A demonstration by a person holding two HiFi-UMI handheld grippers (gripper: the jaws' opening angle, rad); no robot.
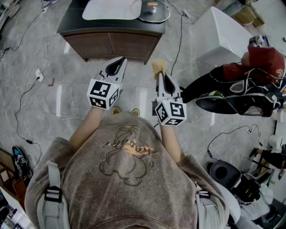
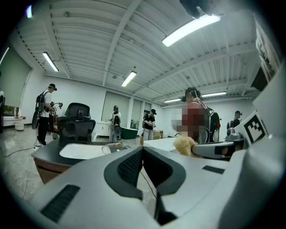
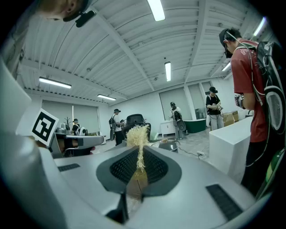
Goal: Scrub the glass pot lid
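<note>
A grey stone floor [image 1: 53, 58] spreads under one dark table [image 1: 111, 27] at the top of the head view. Of the two grippers held side by side above the floor, the right gripper [image 1: 161, 77] has its jaws clamped on one straw-coloured scrubber [image 1: 158, 67], whose frayed tuft sticks out past the tips, while the left gripper [image 1: 119, 61] has its jaws pressed together on nothing. The one glass pot lid [image 1: 154, 11] lies on the table just beside one white basin [image 1: 111, 9], well apart from both grippers.
</note>
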